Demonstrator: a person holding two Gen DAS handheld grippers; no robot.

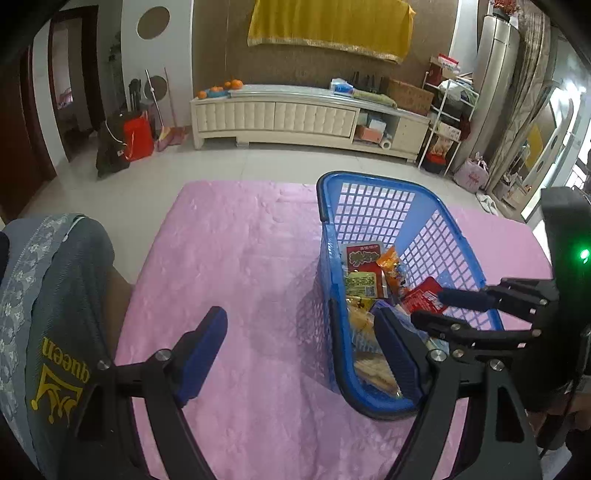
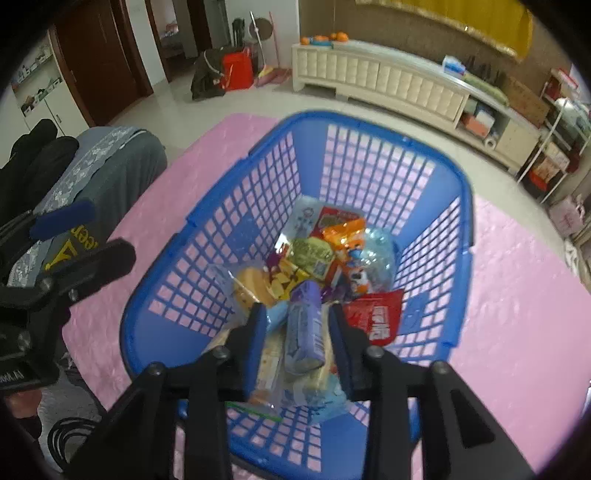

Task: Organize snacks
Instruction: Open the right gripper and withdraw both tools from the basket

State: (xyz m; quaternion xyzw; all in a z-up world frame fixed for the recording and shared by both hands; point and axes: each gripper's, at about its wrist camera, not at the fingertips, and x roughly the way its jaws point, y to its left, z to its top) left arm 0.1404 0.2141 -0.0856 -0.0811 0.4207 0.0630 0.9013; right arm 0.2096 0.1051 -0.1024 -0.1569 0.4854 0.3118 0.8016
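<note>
While the blue basket (image 2: 436, 173) sits on the pink-covered table (image 1: 229, 258), snacks fill its floor: a red packet (image 2: 376, 317) at the right wall, an orange packet (image 2: 343, 230), a yellow-green packet (image 2: 314, 254), a clear bag of pale biscuits (image 2: 247, 284) on the left. Right claw (image 2: 297, 328) reaches down inside the basket, jaws narrow but parted, a purple wrapped bar (image 2: 304, 332) standing between them; small gaps show on both sides of the bar, so pads not pressing, bar looks released. Left claw (image 1: 301, 350) hangs wide open just left of the basket, nothing in it; its right finger (image 1: 395, 354) overlaps the basket's near-left rim, contact unclear. Grey cushion with yellow "queen" print (image 1: 62, 332) lies at the table's left edge, close to the left claw. Beyond the table: tiled floor, cream TV cabinet (image 1: 273, 114) with oranges (image 1: 232, 84), red bag (image 1: 137, 138), yellow cloth (image 1: 328, 26) on the wall.
</note>
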